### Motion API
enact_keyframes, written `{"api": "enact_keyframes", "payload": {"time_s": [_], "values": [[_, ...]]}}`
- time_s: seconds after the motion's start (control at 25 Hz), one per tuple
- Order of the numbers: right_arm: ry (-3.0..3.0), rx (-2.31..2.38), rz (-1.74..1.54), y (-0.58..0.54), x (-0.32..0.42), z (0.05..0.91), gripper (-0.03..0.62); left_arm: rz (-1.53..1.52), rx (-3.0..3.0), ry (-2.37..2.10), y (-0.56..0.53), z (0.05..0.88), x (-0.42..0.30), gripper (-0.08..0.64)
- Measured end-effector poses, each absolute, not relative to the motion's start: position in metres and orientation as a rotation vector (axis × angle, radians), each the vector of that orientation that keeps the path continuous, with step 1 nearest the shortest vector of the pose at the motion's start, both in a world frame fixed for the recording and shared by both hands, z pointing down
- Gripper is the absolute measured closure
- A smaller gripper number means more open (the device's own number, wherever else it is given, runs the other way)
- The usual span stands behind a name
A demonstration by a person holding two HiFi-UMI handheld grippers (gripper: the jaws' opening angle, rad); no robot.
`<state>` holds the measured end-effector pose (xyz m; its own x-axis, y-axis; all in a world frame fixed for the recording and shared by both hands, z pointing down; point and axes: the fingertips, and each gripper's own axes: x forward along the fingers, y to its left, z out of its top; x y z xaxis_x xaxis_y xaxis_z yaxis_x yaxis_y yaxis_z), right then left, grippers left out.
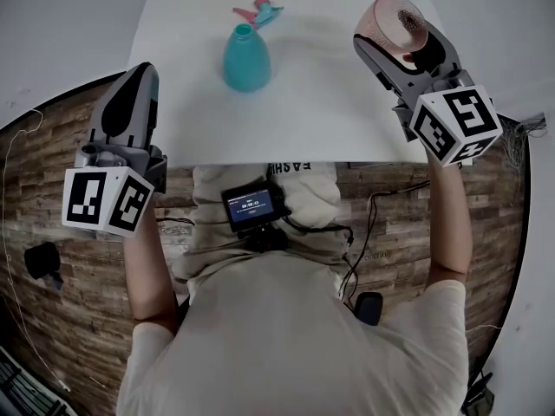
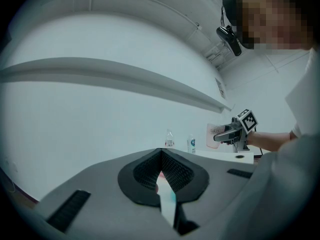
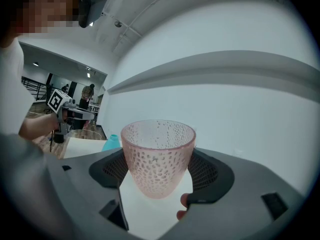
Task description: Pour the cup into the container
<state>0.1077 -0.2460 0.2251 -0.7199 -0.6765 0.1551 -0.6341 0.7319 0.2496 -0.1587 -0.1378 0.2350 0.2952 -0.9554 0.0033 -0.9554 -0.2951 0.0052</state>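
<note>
A pink, dimpled see-through cup [image 1: 392, 20] [image 3: 158, 156] sits upright between the jaws of my right gripper [image 1: 395, 33], which is shut on it above the right side of the white table [image 1: 329, 111]. What the cup holds cannot be made out. The teal bottle-shaped container [image 1: 245, 59] [image 3: 111, 142] stands open-topped at the table's middle, left of the cup. My left gripper [image 1: 141, 72] [image 2: 161, 155] hangs over the table's left edge, well left of the container, shut with nothing held. In the left gripper view the cup [image 2: 214, 134] shows far off to the right.
A pink and teal spray head [image 1: 257, 11] lies behind the container. Two small bottles [image 2: 170, 139] [image 2: 191, 143] stand at the table's far edge. Wooden floor [image 1: 52, 232] surrounds the table, with cables [image 1: 373, 206] near the person's body.
</note>
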Motion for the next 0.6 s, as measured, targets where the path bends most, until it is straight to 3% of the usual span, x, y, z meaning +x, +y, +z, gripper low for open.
{"api": "enact_keyframes", "payload": {"time_s": [0.6], "values": [[-2.676, 1.068, -0.203, -0.25, 0.126, 0.241, 0.225, 0.016, 2.515, -1.861, -0.138, 0.24, -0.156, 0.551]]}}
